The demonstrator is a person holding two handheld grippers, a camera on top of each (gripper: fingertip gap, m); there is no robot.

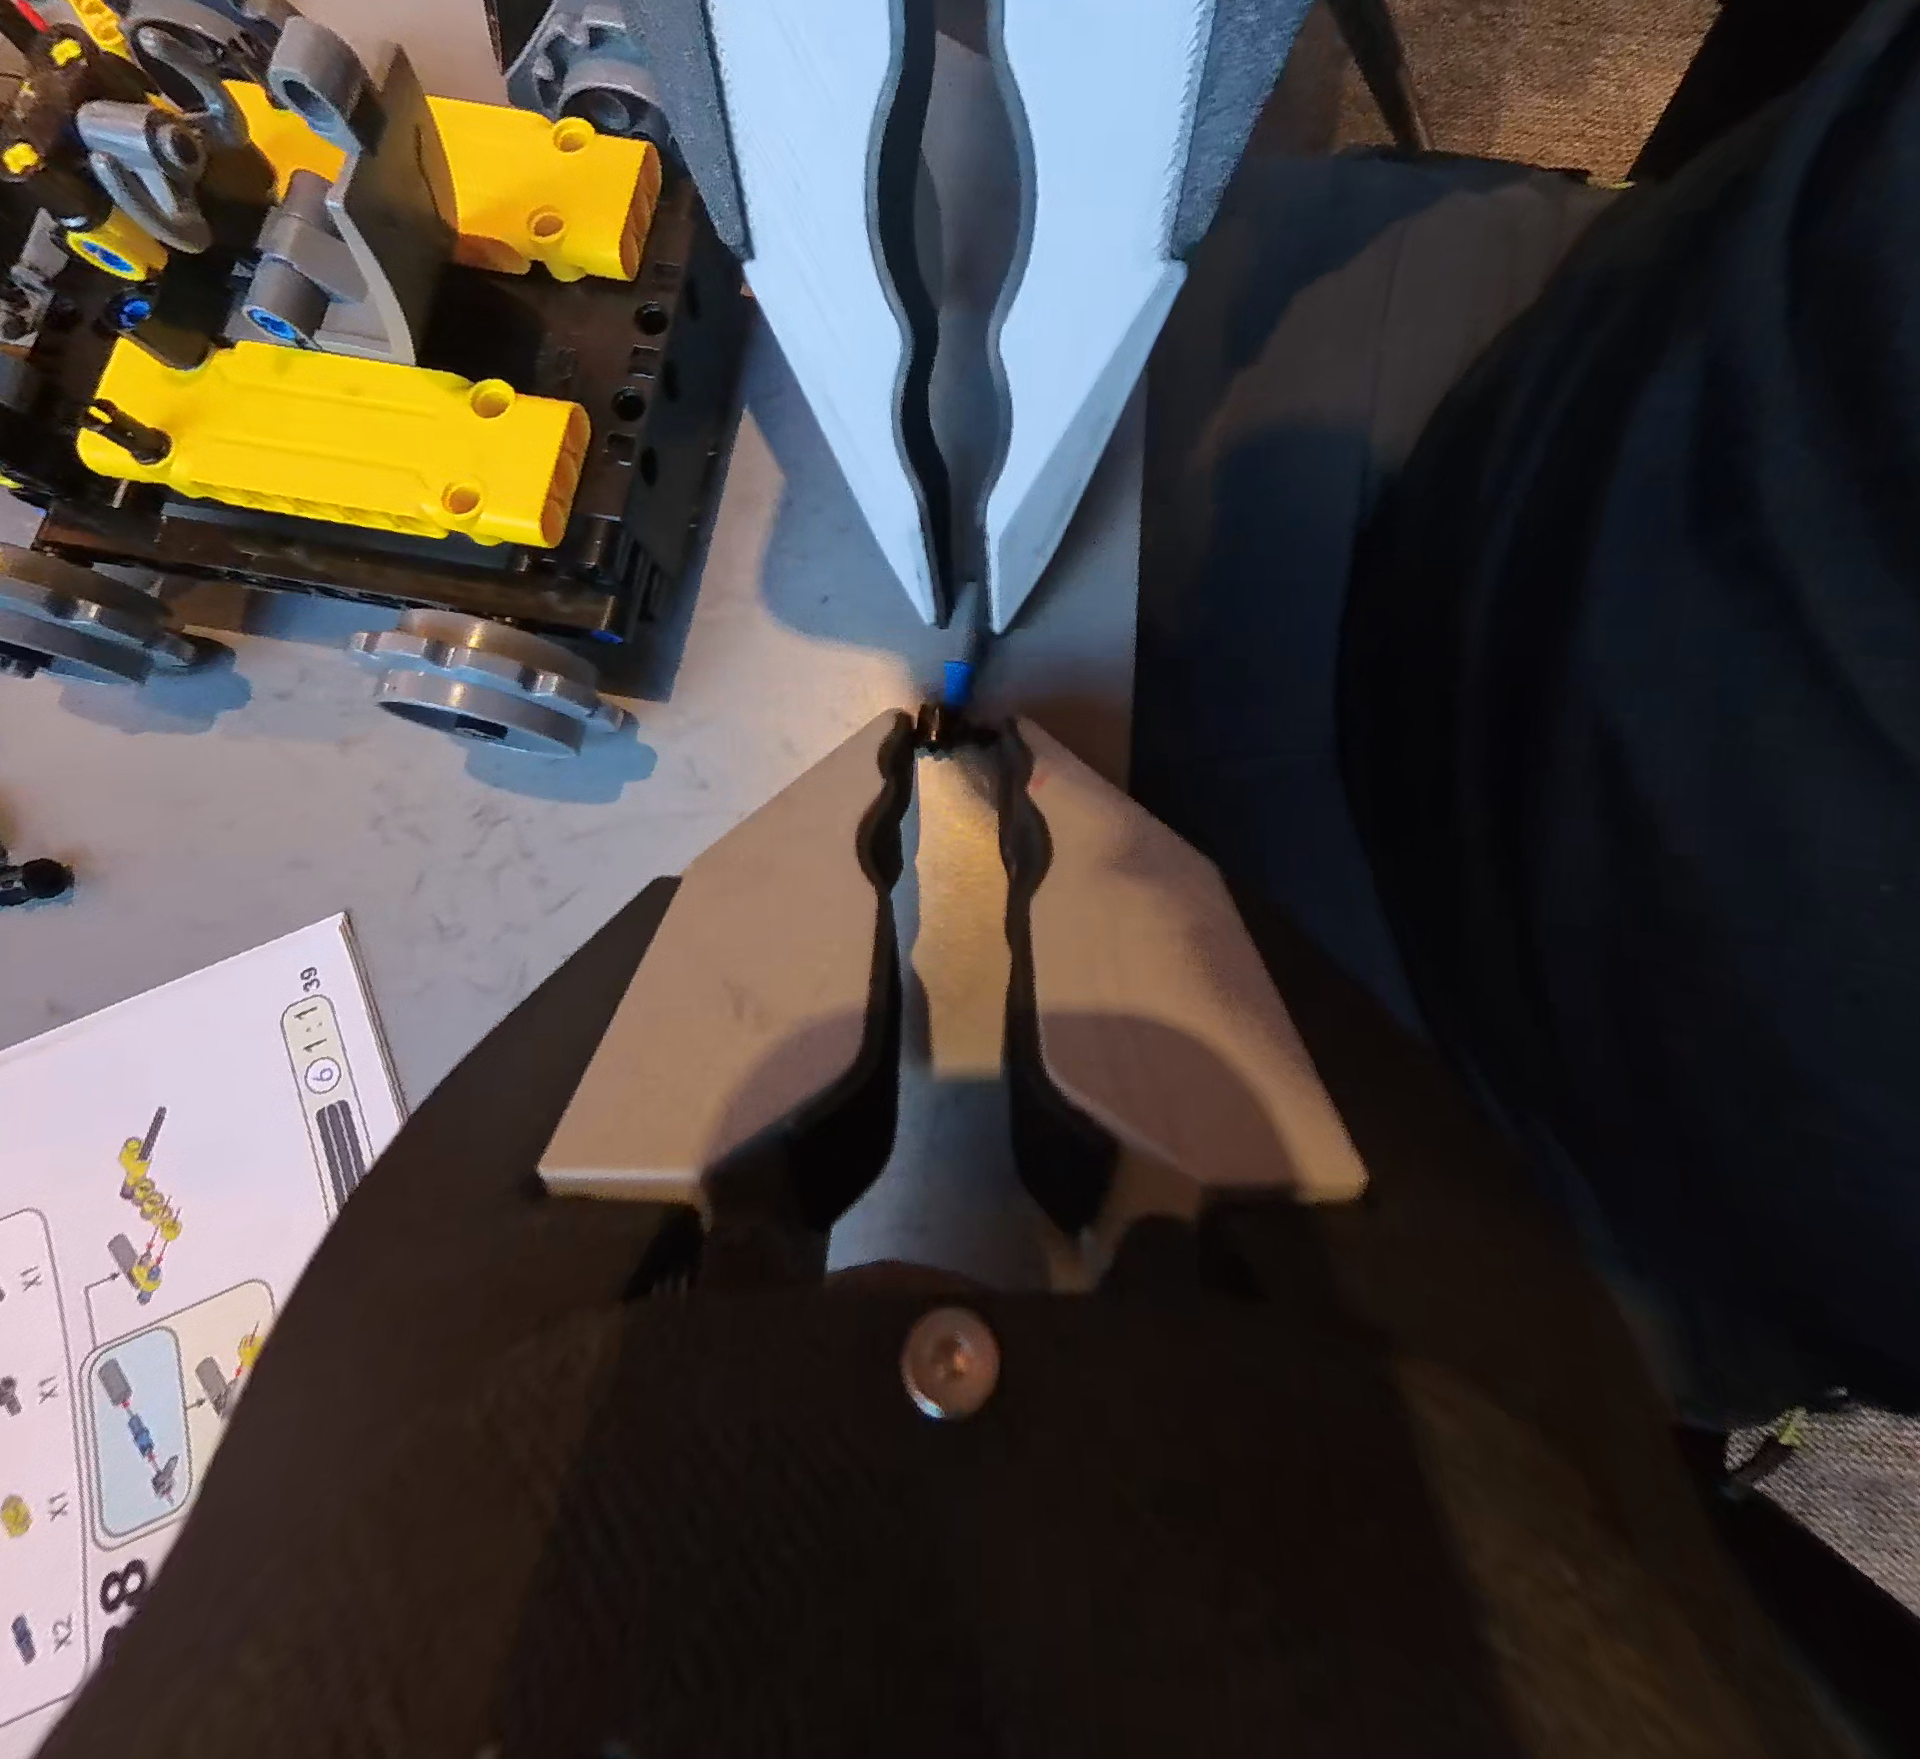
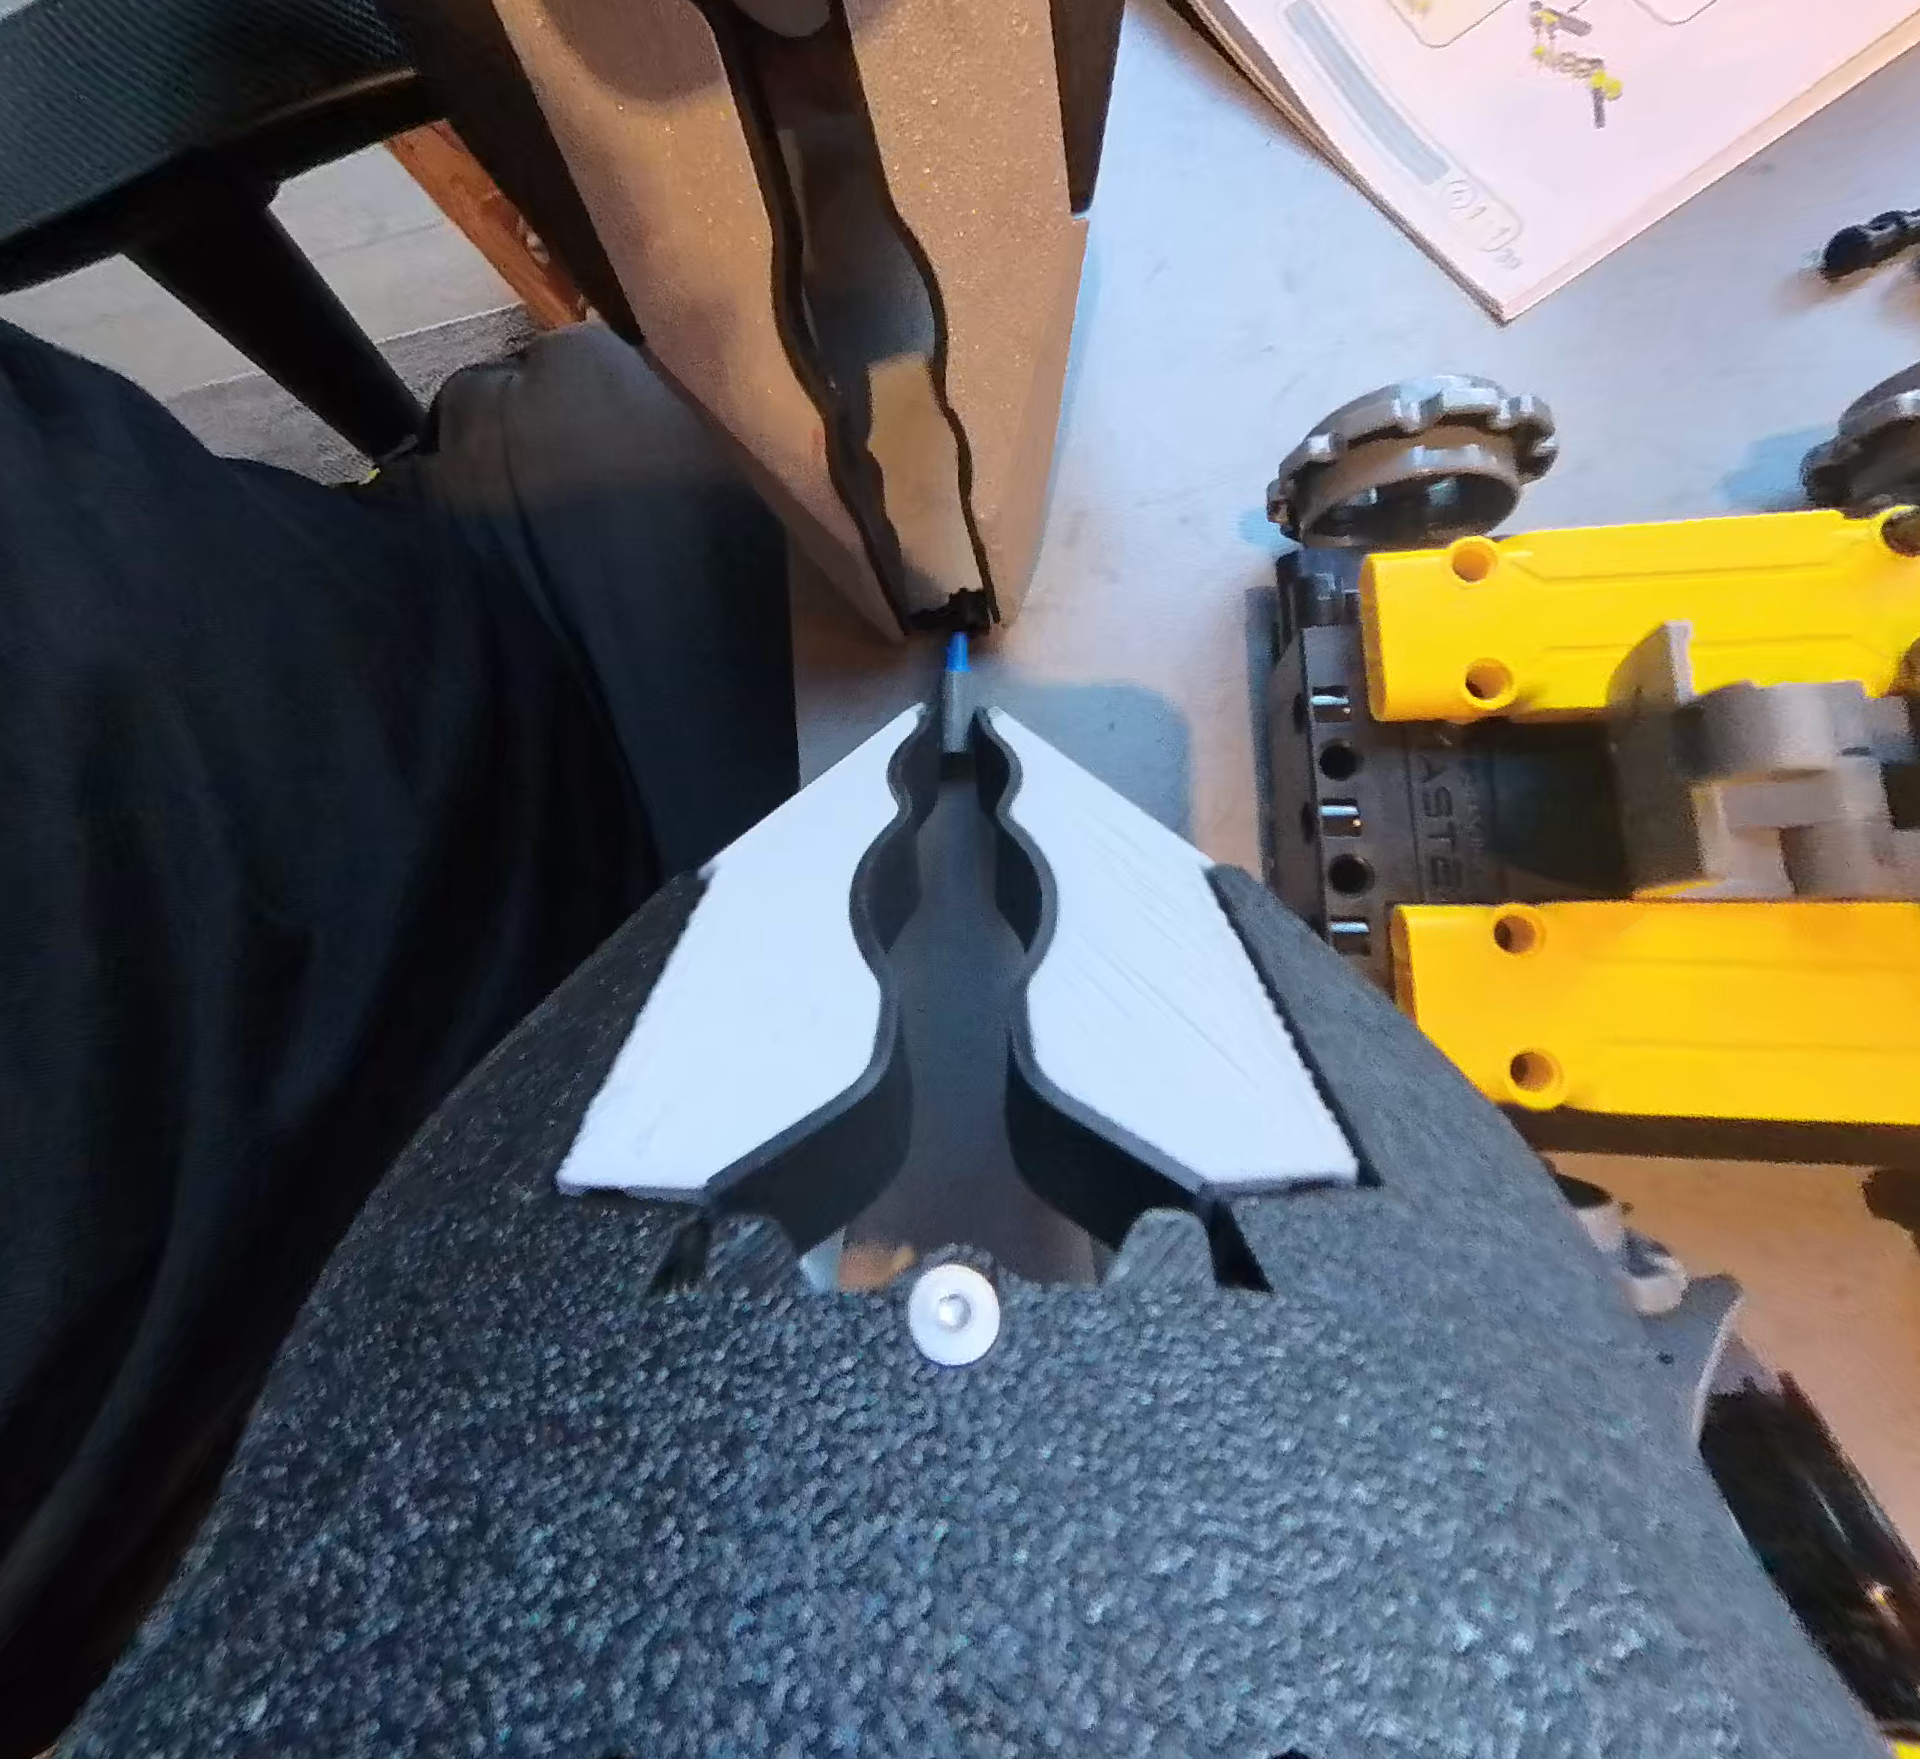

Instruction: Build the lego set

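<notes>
Your left gripper (image 1: 958, 730) pinched a small black piece (image 1: 940, 735) — your right gripper (image 2: 958, 735) clamped a grey pin (image 2: 954, 714) (blue-tipped), tip to tip above the tabletop (image 1: 312, 816).

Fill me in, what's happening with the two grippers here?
A person holds both grippers tip to tip above the table edge. The left gripper has its jaws shut on a small black piece. The right gripper is shut on a grey pin with a blue tip; the blue tip meets the black piece. A yellow and black toy vehicle and an open instruction booklet lie on the table beside them.
</notes>
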